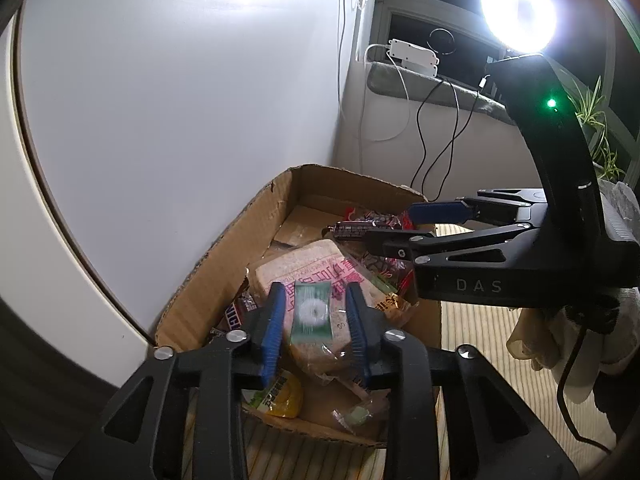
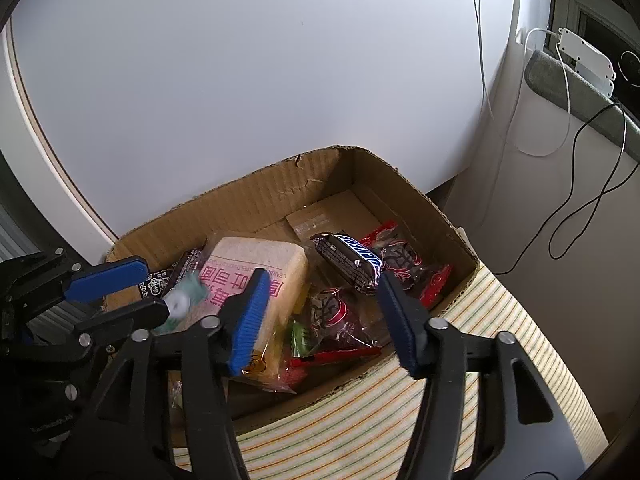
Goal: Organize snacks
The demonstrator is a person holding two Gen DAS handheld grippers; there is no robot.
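Both grippers hung over the box (image 2: 420, 200) of snacks. The left gripper (image 1: 314, 320) had its jaws parted, a blurred green packet (image 1: 312, 312) between them, seemingly loose and dropping toward the bread (image 2: 260, 264) below. The right gripper (image 2: 324, 316) stood wide open, holding nothing; a chocolate bar (image 2: 348, 260) lay just ahead.

Both wrist cameras close above, angled down; share cardboard box (image 1: 256, 216) (image 2: 256, 196), each other's claw.

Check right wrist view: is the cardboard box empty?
No. The cardboard box holds a wrapped bread loaf, a dark chocolate bar and red-printed snack packets.
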